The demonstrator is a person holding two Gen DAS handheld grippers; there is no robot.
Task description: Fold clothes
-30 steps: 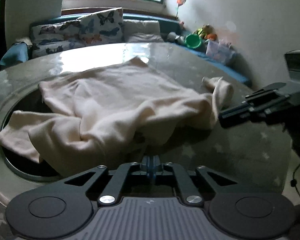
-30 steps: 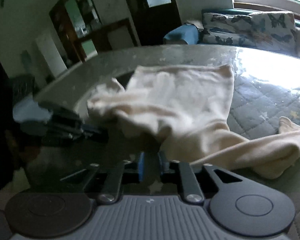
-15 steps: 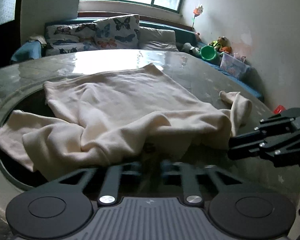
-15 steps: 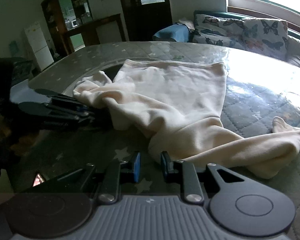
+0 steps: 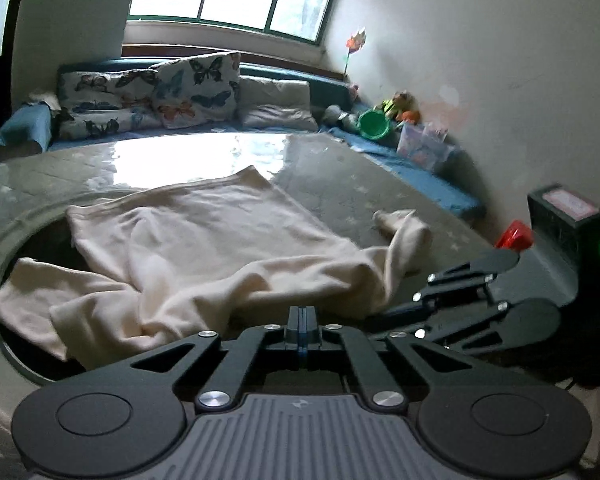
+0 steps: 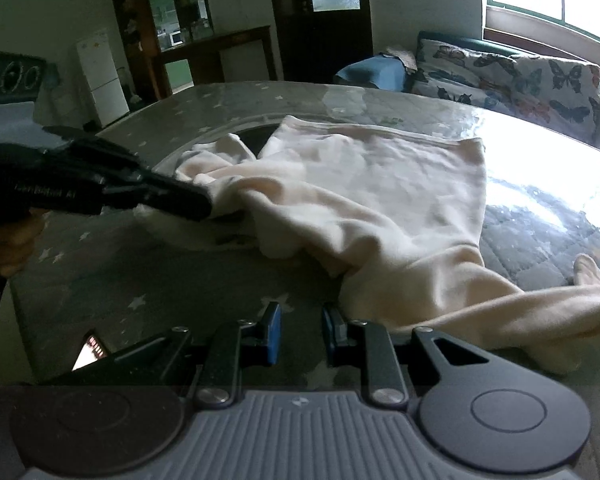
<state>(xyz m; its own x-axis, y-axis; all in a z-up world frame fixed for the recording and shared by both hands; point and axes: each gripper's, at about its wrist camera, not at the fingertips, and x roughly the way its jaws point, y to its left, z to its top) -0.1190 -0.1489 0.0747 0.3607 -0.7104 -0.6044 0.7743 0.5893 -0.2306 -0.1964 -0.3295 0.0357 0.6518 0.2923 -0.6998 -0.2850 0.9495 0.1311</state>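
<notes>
The left hand-held gripper (image 5: 302, 320) has just been closing, and its blue-tipped jaws now stand pressed together with no gap. In its own view nothing shows between the tips: the near edge of the cream garment (image 5: 220, 256) lies just beyond them, so no cloth can be made out in the pinch there. In the right wrist view the same gripper's dark fingers reach into the bunched left side of the garment (image 6: 340, 208), against the cloth, but whether any fabric is actually caught cannot be told. The left wrist view also looks at the garment from higher than a second ago, with more of the room above the counter (image 5: 380, 196) showing. The right hand-held gripper (image 6: 300, 330) has its blue pads spread a little, nothing between them, hovering near the sleeve on its side.

For the task, this reads as the start of a fold, one side about to be lifted while the other hand gets ready; no fold is made yet.

The garment is a pale cream long-sleeved top, soft and thick-looking. It lies on the grey star-patterned counter, partly over a dark round recess. Its far hem lies fairly flat; the near part is rumpled into ridges, and one sleeve trails off toward the right gripper's side.
</notes>
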